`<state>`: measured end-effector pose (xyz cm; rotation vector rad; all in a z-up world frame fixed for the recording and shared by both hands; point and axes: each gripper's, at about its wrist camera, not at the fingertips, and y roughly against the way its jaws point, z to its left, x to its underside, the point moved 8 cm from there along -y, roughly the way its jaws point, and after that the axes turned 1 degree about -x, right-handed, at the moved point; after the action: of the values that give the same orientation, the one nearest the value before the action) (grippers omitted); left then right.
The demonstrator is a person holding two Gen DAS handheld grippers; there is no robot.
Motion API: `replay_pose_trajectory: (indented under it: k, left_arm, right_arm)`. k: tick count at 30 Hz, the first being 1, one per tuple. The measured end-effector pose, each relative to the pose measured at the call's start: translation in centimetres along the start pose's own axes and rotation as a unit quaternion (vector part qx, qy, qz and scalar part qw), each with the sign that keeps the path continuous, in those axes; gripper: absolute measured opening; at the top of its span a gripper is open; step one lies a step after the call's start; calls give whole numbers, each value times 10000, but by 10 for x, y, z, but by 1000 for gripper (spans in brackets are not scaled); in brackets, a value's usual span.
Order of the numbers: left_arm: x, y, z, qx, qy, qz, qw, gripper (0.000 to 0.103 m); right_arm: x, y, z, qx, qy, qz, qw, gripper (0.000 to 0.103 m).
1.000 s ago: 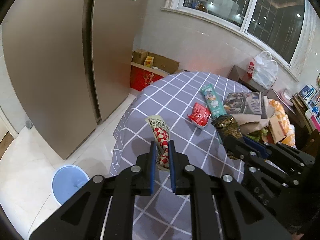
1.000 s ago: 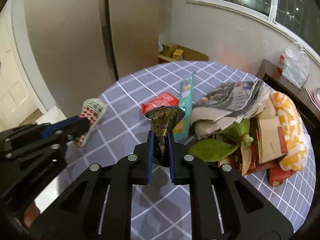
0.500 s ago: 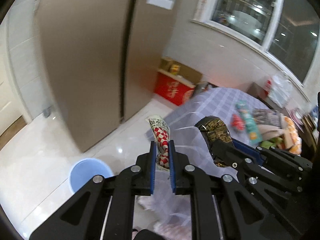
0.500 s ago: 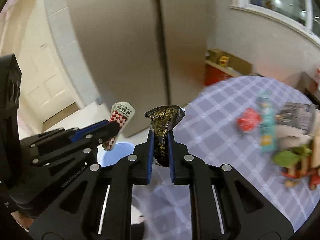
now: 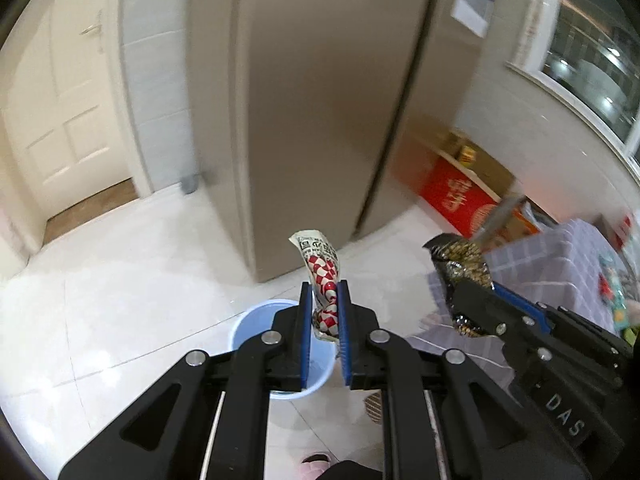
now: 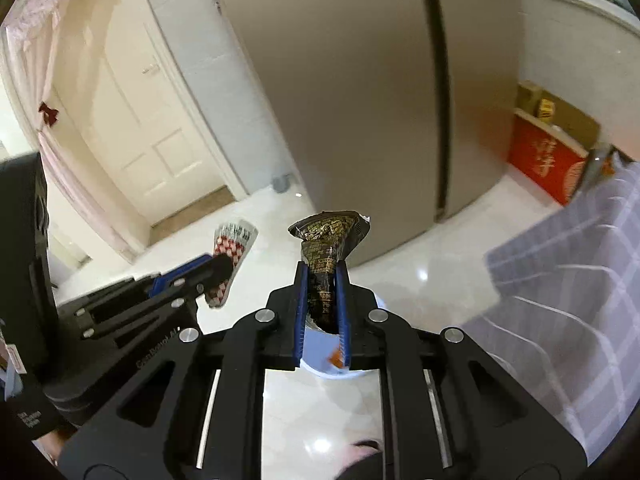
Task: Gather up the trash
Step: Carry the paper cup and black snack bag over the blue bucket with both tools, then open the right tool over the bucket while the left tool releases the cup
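Both grippers hang over the bin (image 5: 256,328) (blue, on the floor) for a drop, left (image 5: 325,312) pinching a checkered wrapper (image 5: 323,280), right (image 6: 322,300) a dark one (image 6: 326,252).

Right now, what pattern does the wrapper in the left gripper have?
Red and white checks, with a pale printed top; the wrapper shows best in the left wrist view.

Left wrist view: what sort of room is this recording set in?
Probably a home kitchen or dining area: a tall two-door fridge on a glossy tiled floor, a table in a checked cloth, and a blue bin below the grippers.
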<state>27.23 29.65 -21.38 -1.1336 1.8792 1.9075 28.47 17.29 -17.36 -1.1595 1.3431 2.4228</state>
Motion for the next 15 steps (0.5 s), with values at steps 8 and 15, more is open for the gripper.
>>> replay_pose_trajectory:
  k: [8, 15]
  left_arm:
    - [1, -25, 34, -274, 331, 186, 9989, 12]
    - [2, -35, 31, -224, 284, 254, 9990, 12]
  right_arm:
    - [0, -31, 15, -77, 64, -73, 9999, 55]
    - [7, -38, 8, 168, 118, 34, 9998, 56]
